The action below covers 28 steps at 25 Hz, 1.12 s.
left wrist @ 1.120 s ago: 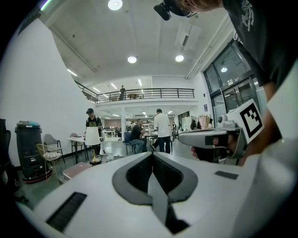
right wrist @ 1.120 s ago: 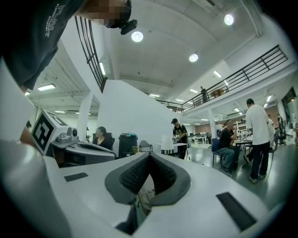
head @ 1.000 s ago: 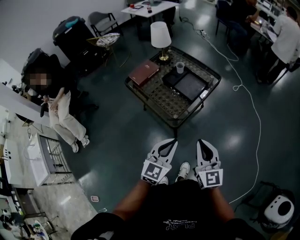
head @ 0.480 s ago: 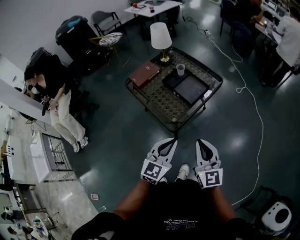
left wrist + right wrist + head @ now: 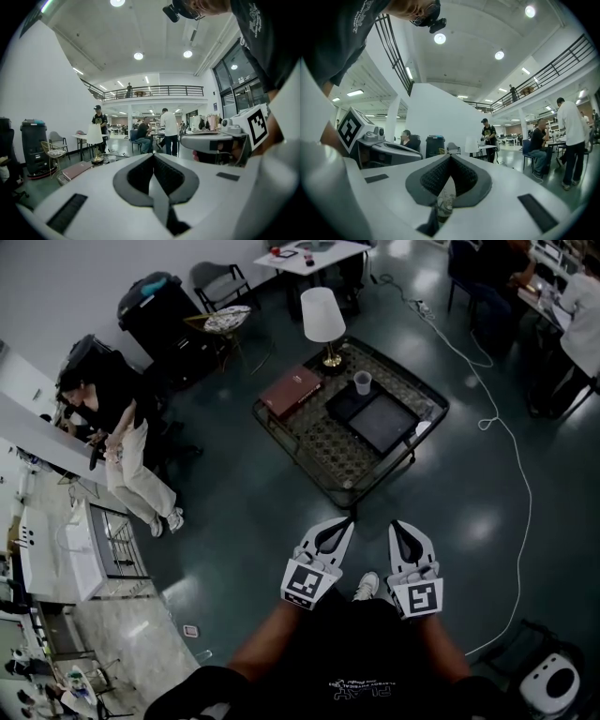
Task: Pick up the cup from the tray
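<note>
Cup [image 5: 362, 382] is seen upright at the far edge of the dark tray [image 5: 382, 421] on the low glass bench [image 5: 319, 448], well apart from both tools. Whether it stands on the tray or just beside it cannot be told.

Nothing of the task is judged to be done: the cup is not yet reached, and the approach, the grasp and the lift are all left. The left tool [image 5: 345, 523] is clenched on nothing, its jaws pressed together. The right tool [image 5: 397, 525] is likewise closed and empty. Both are held in front of the body, above the floor and short of the bench.

One cup is counted, two tools, one bench, one lamp [image 5: 321, 313] and one reddish book [image 5: 289, 390]. The dark tray area is seen as two panels side by side, so one tray or two cannot be settled.
</note>
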Available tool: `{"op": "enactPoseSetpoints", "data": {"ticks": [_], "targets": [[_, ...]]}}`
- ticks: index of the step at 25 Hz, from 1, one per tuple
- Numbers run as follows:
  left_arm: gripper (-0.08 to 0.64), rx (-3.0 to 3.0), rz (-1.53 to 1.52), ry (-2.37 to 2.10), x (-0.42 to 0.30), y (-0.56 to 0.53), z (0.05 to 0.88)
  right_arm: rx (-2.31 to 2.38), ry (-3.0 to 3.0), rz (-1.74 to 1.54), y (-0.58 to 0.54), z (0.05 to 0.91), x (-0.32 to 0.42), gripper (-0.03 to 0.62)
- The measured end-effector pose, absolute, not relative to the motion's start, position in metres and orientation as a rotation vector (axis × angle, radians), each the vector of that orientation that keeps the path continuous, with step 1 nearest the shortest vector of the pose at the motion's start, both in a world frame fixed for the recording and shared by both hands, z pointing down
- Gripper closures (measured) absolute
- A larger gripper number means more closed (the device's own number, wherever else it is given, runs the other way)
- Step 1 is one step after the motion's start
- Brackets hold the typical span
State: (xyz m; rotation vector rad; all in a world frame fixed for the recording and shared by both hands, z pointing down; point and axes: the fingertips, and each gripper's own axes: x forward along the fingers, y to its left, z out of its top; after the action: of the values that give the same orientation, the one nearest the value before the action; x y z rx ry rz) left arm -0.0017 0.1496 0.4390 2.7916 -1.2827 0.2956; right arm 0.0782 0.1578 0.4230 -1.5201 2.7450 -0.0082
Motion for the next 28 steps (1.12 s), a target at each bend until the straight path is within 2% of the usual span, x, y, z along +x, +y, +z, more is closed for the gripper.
{"op": "enactPoseSetpoints", "data": {"ticks": [13, 28], "targets": [[0.551, 2.781, 0.279, -1.295, -0.007, 0.135, 0.436, -1.519, 2.771, -0.015, 0.135, 0.423, 0.073, 0.589], [0.551, 2.814, 0.279, -1.214, -0.019, 0.058, 0.436, -1.610, 2.783, -0.035, 0.069, 0.423, 0.062, 0.589]]}}
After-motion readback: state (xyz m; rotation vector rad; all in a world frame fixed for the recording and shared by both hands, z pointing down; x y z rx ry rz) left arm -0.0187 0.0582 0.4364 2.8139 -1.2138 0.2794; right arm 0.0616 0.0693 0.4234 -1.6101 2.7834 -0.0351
